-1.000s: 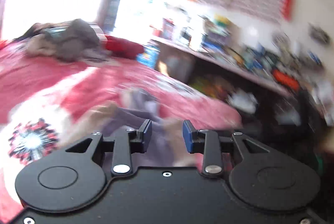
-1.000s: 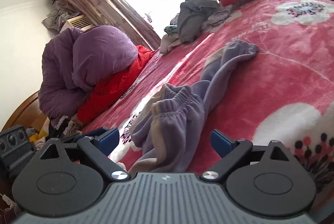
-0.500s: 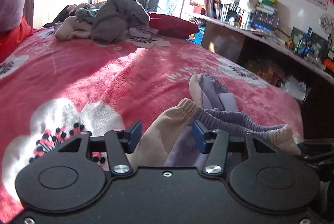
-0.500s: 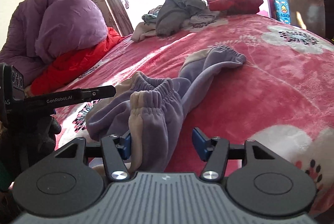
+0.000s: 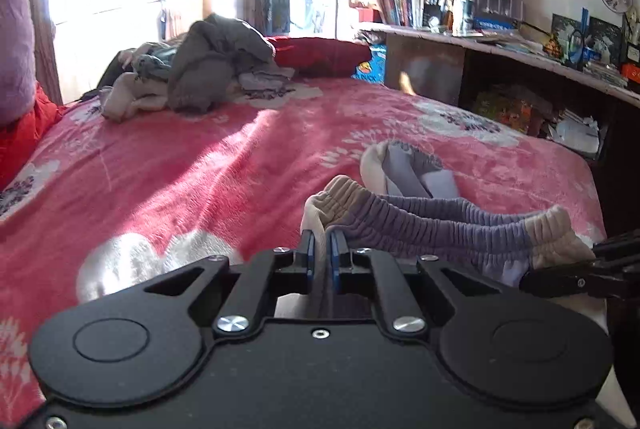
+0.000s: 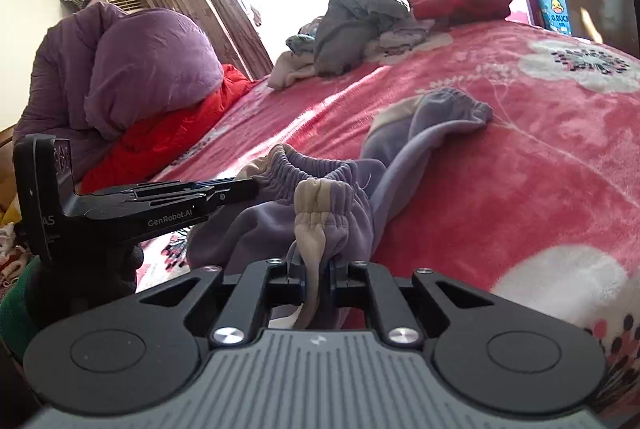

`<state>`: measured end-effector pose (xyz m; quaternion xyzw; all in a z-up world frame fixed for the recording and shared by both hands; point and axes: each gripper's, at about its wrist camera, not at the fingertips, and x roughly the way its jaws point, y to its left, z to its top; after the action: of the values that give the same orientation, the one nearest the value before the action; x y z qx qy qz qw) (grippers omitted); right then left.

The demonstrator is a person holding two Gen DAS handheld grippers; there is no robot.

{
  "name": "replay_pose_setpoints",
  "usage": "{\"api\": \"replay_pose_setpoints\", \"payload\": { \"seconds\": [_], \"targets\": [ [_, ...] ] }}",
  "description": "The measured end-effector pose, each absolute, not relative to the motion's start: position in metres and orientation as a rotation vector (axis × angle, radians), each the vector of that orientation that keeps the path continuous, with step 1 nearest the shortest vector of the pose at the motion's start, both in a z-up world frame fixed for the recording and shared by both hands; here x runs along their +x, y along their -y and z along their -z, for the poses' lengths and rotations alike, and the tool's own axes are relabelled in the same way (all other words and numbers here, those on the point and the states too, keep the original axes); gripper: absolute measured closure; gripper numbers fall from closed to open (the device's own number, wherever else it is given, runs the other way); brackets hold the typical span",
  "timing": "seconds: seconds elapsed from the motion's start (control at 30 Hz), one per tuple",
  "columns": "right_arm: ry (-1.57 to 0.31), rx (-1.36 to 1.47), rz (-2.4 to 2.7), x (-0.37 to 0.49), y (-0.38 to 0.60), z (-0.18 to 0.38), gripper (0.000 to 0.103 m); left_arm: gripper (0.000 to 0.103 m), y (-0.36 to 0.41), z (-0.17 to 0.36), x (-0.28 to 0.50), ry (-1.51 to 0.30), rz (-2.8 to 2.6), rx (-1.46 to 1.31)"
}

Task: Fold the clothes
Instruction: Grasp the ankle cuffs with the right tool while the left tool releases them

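Purple and beige fleece trousers [image 5: 436,225] lie on the red flowered bedspread [image 5: 180,181]. My left gripper [image 5: 322,253] is shut on the beige left end of the elastic waistband. My right gripper [image 6: 314,269] is shut on the beige right end of the waistband [image 6: 316,209]. The waistband stretches between the two. One trouser leg [image 6: 436,125] trails away across the bed to its gathered cuff. The left gripper also shows in the right wrist view [image 6: 248,189], and the right gripper in the left wrist view [image 5: 580,273].
A heap of grey and beige clothes [image 5: 200,69] and a red folded item [image 5: 320,55] lie at the far end of the bed. A purple duvet on red bedding [image 6: 120,77] is at the left. A cluttered desk with shelves [image 5: 520,69] stands to the right.
Both grippers have closed on the ends of the waistband, which stood between open jaws half a second ago. The waistband is now pulled out between them.
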<state>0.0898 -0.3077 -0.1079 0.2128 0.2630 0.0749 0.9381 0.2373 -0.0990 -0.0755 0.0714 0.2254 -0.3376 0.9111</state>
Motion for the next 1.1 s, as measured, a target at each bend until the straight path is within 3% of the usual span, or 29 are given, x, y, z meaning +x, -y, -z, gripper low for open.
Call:
{"api": "replay_pose_setpoints", "payload": {
  "seconds": [0.47, 0.77, 0.9, 1.1],
  "targets": [
    [-0.381, 0.414, -0.513, 0.131, 0.19, 0.008, 0.094, 0.097, -0.067, -0.018, 0.232, -0.176, 0.337, -0.153],
    [-0.307, 0.449, -0.838, 0.152, 0.063, -0.054, 0.094, 0.097, -0.193, -0.085, 0.161, 0.095, -0.055, -0.266],
    [-0.282, 0.483, -0.921, 0.148, 0.037, -0.069, 0.094, 0.097, -0.196, -0.1, 0.144, 0.14, -0.083, -0.221],
    [-0.351, 0.593, -0.789, 0.158, 0.074, -0.029, 0.094, 0.097, -0.14, -0.061, 0.196, -0.008, 0.033, -0.129]
  ]
}}
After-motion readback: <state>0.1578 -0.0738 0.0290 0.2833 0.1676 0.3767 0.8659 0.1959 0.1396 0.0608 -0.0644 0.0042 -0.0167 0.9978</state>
